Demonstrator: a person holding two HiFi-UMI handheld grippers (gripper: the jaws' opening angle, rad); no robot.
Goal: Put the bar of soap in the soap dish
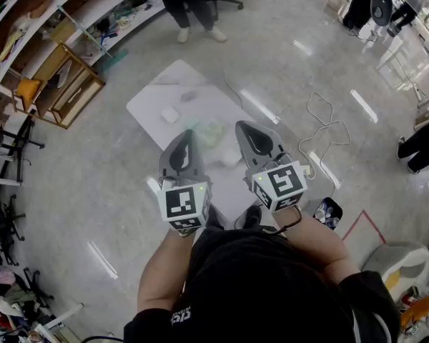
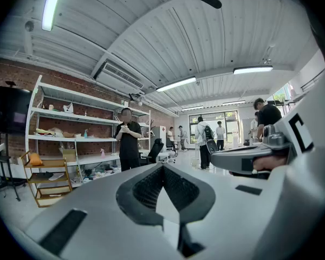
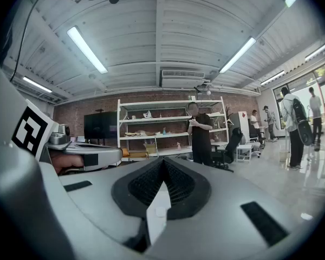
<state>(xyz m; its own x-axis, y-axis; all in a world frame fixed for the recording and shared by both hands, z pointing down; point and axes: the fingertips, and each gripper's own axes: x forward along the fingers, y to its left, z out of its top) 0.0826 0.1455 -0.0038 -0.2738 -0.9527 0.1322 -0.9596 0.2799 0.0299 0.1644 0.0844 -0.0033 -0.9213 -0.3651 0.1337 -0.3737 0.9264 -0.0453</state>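
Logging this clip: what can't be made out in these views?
- Head view: things on the table are blurred. The white block may be soap, but this is unconfirmed.
- Head view: a green thing between the left gripper and right gripper is blurred. Dish or not, cannot tell.
- Head view: both grippers hide the table's near end.
- Both gripper views: they look across the room, so the table is out of frame.
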